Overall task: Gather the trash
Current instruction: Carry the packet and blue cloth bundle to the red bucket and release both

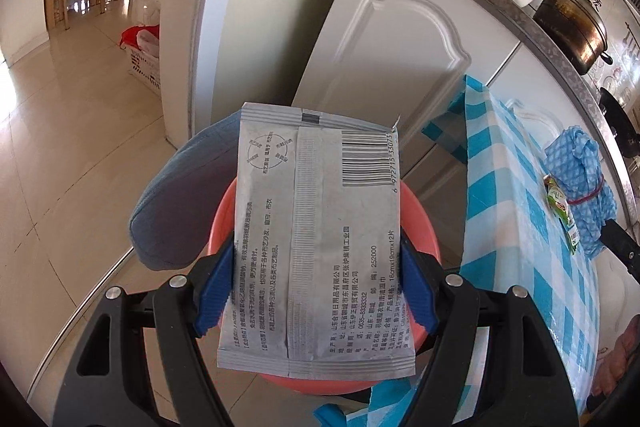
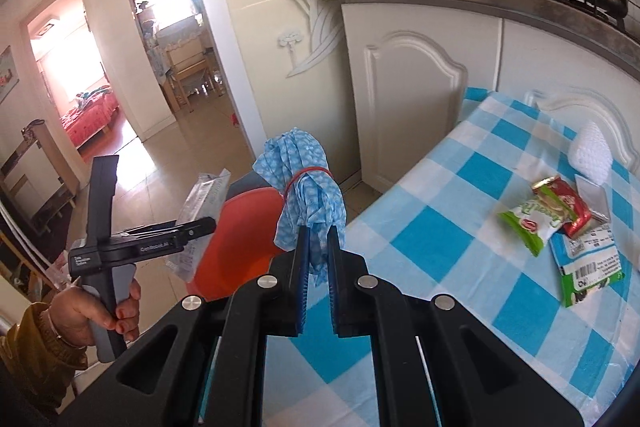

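In the left wrist view my left gripper (image 1: 316, 291) is shut on a grey printed packet (image 1: 316, 247), its blue pads (image 1: 216, 287) pressing the packet's two long edges. The packet hangs over a red bin (image 1: 424, 223), hiding most of its opening. The right wrist view shows my right gripper (image 2: 318, 247) shut on a blue cloth bundle (image 2: 308, 195) tied with a red rubber band, raised beside the table's left edge. The same view shows the left gripper (image 2: 192, 227), a hand (image 2: 92, 311), the packet (image 2: 200, 211) and the bin (image 2: 240, 239).
A table with a blue checked cloth (image 2: 460, 227) carries a green wrapper (image 2: 524, 223), a red wrapper (image 2: 568, 207), a green-and-white packet (image 2: 588, 267) and a white sponge (image 2: 592, 155). White cabinets (image 2: 416, 107) stand behind. A grey-blue cushion (image 1: 180, 203) touches the bin.
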Motion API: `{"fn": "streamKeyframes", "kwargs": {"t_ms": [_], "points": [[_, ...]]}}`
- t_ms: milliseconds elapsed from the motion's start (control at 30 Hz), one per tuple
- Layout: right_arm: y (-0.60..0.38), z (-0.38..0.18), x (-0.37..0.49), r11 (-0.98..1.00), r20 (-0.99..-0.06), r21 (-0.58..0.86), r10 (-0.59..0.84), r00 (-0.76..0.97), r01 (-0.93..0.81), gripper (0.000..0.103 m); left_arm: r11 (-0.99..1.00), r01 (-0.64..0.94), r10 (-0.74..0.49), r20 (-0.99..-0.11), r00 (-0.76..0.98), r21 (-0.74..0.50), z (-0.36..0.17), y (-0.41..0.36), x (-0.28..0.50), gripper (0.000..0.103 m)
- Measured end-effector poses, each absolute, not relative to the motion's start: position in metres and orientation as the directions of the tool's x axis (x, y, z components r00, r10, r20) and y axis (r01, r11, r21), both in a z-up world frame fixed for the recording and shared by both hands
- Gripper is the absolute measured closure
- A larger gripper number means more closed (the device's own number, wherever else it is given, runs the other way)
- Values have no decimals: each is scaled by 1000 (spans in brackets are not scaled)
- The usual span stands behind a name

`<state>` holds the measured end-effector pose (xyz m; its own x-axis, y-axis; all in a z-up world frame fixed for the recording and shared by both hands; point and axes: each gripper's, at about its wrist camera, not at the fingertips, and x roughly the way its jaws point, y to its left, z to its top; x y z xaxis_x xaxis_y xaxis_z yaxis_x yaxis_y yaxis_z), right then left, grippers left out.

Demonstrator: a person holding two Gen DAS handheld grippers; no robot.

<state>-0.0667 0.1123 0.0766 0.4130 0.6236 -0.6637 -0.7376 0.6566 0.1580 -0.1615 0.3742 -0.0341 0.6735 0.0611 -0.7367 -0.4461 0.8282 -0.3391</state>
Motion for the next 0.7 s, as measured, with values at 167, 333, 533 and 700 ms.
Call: {"fn": "streamKeyframes", "kwargs": {"t_ms": [167, 333, 533, 700], "points": [[149, 66, -71, 607, -695, 180, 635, 336, -774, 94, 812, -464, 57, -743, 667, -354, -43, 381, -163, 29], [177, 45, -66, 578, -725, 222, 636, 264, -785, 90, 803, -472, 44, -753, 656, -364, -54, 384, -158, 27], [181, 23, -59, 599, -740, 278, 632, 230, -751, 63, 815, -456, 18, -771, 637, -358, -68, 384, -149, 14], [153, 35, -60, 630, -694, 291, 657, 294, -721, 42, 824, -445, 15, -771, 637, -352, -64, 383, -150, 12]]}}
